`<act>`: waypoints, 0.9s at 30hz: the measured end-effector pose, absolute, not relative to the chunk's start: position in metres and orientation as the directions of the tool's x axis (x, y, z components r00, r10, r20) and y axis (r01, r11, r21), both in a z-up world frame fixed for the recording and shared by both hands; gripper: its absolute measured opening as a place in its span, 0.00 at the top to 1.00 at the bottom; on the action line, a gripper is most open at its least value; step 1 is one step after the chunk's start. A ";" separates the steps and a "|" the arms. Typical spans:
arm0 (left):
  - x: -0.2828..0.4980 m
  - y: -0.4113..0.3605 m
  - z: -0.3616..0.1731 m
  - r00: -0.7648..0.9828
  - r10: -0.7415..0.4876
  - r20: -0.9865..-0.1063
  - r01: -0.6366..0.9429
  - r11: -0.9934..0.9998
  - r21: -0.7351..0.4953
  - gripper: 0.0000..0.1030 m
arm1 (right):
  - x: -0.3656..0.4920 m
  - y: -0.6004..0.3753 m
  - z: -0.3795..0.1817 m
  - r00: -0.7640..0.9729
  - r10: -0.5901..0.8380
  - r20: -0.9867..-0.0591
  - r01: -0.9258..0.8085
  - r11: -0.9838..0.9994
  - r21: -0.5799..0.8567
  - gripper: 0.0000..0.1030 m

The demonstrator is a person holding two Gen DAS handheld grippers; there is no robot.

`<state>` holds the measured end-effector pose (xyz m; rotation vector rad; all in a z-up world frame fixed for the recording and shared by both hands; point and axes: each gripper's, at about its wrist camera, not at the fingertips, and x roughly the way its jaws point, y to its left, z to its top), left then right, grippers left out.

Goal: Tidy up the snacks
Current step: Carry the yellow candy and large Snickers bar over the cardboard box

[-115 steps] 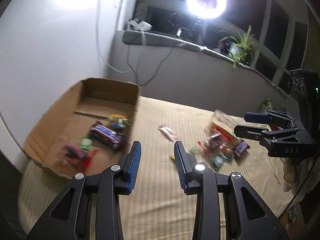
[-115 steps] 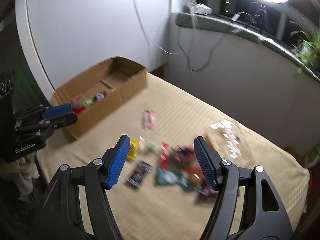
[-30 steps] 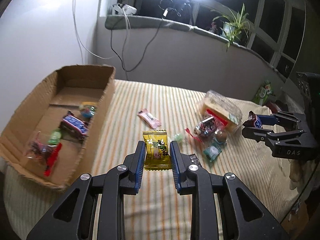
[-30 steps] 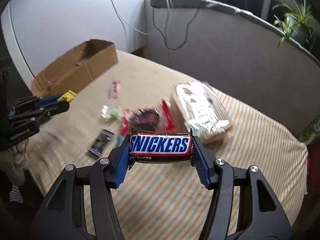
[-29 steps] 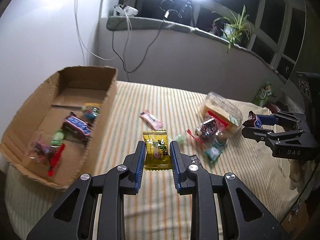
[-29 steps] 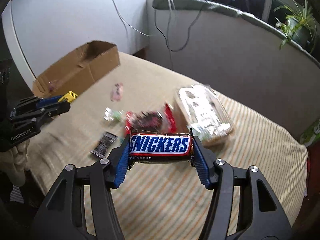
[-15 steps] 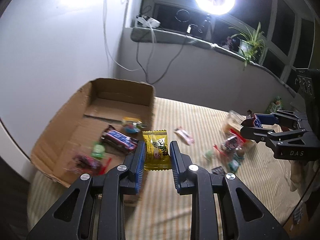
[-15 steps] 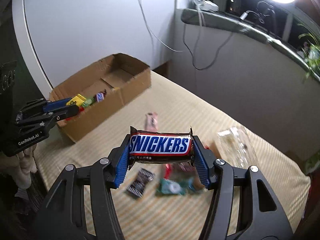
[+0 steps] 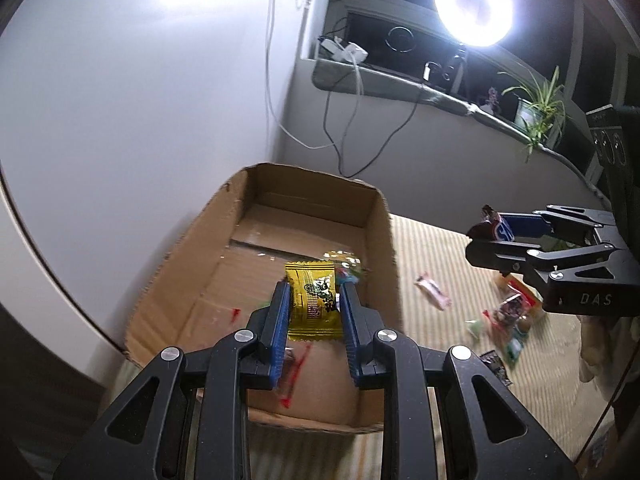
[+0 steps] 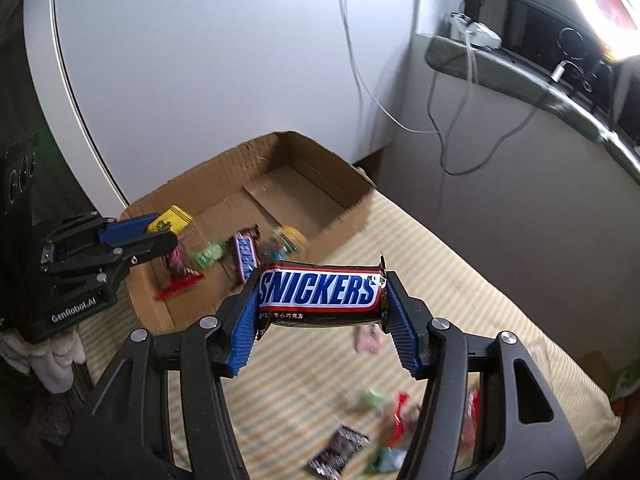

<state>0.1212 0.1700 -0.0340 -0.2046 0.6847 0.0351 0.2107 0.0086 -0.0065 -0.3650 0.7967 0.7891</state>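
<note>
left gripper [image 9: 313, 304] pinches yellow packet [image 9: 312, 300] over cardboard box [image 9: 380, 240]; right gripper [image 10: 320, 304] clamps snickers bar [image 10: 320, 294] just right of box, loose snacks [image 10: 384, 432] nr.

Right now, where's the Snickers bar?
The Snickers bar is clamped crosswise in the right gripper, held in the air beside the cardboard box.

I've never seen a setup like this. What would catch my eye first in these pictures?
Probably the Snickers bar, held crosswise in the blue-padded right gripper above the striped table. Next, the yellow candy packet pinched in the left gripper over the open cardboard box, which already holds a few sweets. A glaring ring light shines from the windowsill behind.
</note>
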 end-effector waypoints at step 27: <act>0.140 0.209 -0.047 0.763 -0.007 -0.646 -0.145 0.973 -0.182 0.77 | 0.259 0.118 -0.046 0.332 0.511 -0.793 -0.804 0.594 0.046 0.41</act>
